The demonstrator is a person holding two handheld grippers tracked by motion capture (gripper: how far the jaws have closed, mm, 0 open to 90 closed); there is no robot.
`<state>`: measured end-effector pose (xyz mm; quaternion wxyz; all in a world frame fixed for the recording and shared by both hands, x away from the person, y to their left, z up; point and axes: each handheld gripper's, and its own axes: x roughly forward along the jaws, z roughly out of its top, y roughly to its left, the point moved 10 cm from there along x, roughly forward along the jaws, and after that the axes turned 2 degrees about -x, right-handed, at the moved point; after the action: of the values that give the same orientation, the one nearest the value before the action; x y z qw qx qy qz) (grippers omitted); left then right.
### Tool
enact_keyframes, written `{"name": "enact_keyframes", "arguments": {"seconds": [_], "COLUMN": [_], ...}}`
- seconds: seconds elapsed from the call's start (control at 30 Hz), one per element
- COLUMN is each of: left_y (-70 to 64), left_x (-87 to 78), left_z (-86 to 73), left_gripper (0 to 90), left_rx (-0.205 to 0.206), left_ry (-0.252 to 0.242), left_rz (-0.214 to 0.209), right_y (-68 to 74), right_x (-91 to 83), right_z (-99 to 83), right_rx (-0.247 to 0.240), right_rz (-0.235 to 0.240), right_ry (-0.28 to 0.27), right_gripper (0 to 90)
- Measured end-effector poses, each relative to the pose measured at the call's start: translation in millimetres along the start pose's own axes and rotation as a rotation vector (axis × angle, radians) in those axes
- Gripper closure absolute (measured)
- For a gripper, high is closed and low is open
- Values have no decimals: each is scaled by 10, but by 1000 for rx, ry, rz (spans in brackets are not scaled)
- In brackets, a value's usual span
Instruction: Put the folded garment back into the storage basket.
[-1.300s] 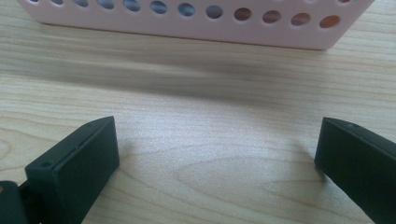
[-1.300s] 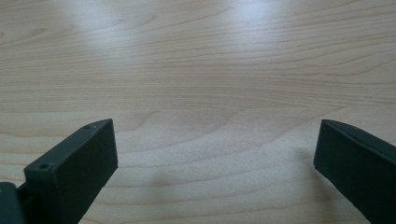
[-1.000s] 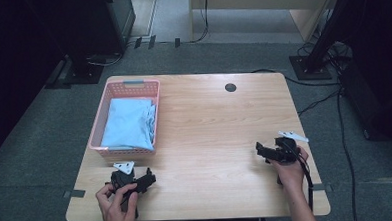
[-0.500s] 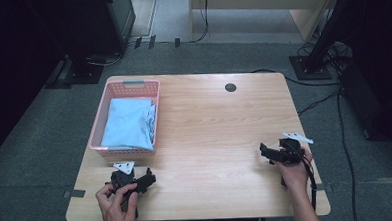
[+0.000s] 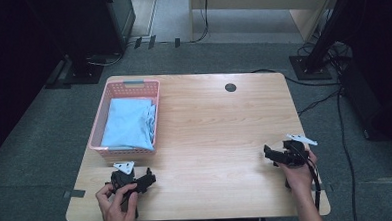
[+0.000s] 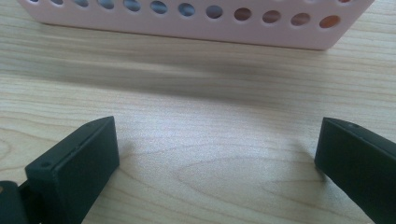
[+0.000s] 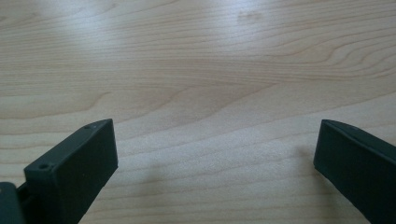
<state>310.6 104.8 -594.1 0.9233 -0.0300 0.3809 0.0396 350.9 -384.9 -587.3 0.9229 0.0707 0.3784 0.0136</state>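
Note:
A pink perforated basket (image 5: 98, 142) stands at the table's left with a folded light-blue cloth (image 5: 129, 123) inside. My left gripper (image 5: 148, 179) rests low on the wooden table (image 5: 219, 124) just in front of the basket, open, nothing between its jaws. In the left gripper view the basket's wall (image 6: 187, 23) runs across the top, beyond the wide-apart jaws. My right gripper (image 5: 267, 153) sits near the table's right front edge, held by a hand, open and empty. In the right gripper view bare wood (image 7: 210, 93) lies between its spread jaws.
A dark round cable hole (image 5: 230, 87) sits near the table's far edge. Cables (image 5: 323, 97) and black stand bases (image 5: 310, 68) lie on the grey carpet around the table. A dark cabinet (image 5: 80, 25) stands at the back left.
My right gripper has drifted slightly toward the table's right front corner. The left gripper has stayed put.

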Motion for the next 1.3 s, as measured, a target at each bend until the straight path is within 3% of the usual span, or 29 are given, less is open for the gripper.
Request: {"name": "enact_keyframes", "arguments": {"seconds": [0.73, 1.3], "left_y": [0, 0], "left_x": [0, 0], "left_z": [0, 0], "left_gripper": [0, 0], "left_rx": [0, 0], "left_ry": [0, 0], "left_rz": [0, 0], "right_y": [-138, -212], "right_x": [-43, -61], "right_z": [-69, -134], "right_rx": [-11, -57], "right_rz": [-38, -89], "right_ry": [9, 17], "right_gripper": [0, 0]}}
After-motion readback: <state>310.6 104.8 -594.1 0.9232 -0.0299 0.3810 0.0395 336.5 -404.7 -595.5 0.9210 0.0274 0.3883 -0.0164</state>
